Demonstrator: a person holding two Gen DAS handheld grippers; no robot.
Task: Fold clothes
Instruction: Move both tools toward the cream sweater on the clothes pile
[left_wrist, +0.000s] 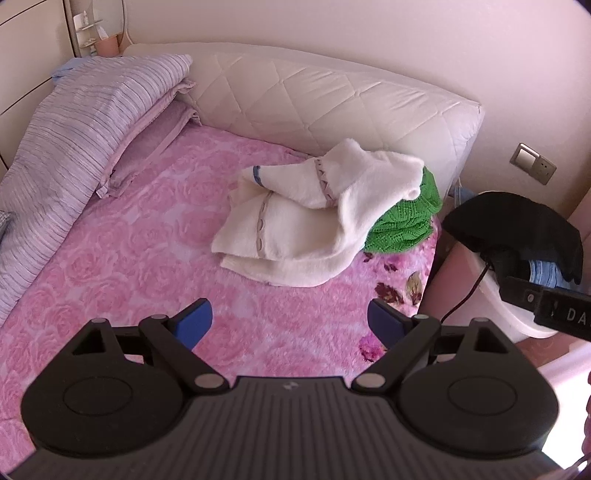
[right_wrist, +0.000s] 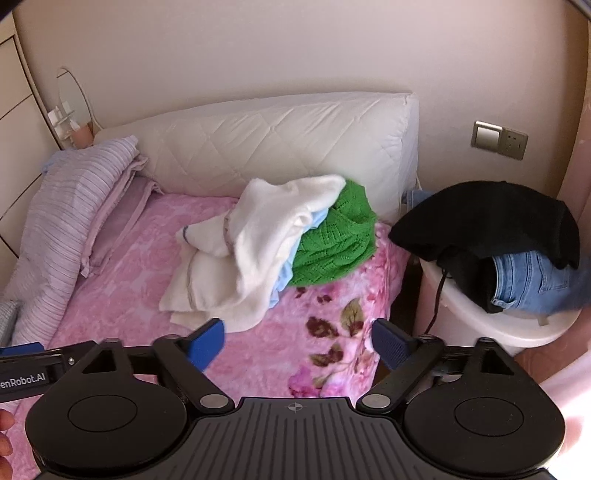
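A crumpled cream fleece garment (left_wrist: 306, 218) lies on the pink floral blanket (left_wrist: 147, 258), on top of a green knit garment (left_wrist: 406, 218). In the right wrist view the cream garment (right_wrist: 258, 243) covers a light blue piece (right_wrist: 282, 284) and the green knit (right_wrist: 332, 240). My left gripper (left_wrist: 290, 325) is open and empty, hovering over the blanket short of the pile. My right gripper (right_wrist: 297, 345) is open and empty, over the blanket's edge near the pile. A black garment (right_wrist: 487, 218) and blue jeans (right_wrist: 532, 280) lie on a white bedside stand (right_wrist: 480, 317).
A quilted cream headboard (left_wrist: 332, 96) stands behind the pile. Striped lilac bedding and pillows (left_wrist: 81, 140) lie along the left. A wall switch and socket (right_wrist: 498, 139) sit right of the headboard. The left gripper's body (right_wrist: 22, 373) shows at the right wrist view's left edge.
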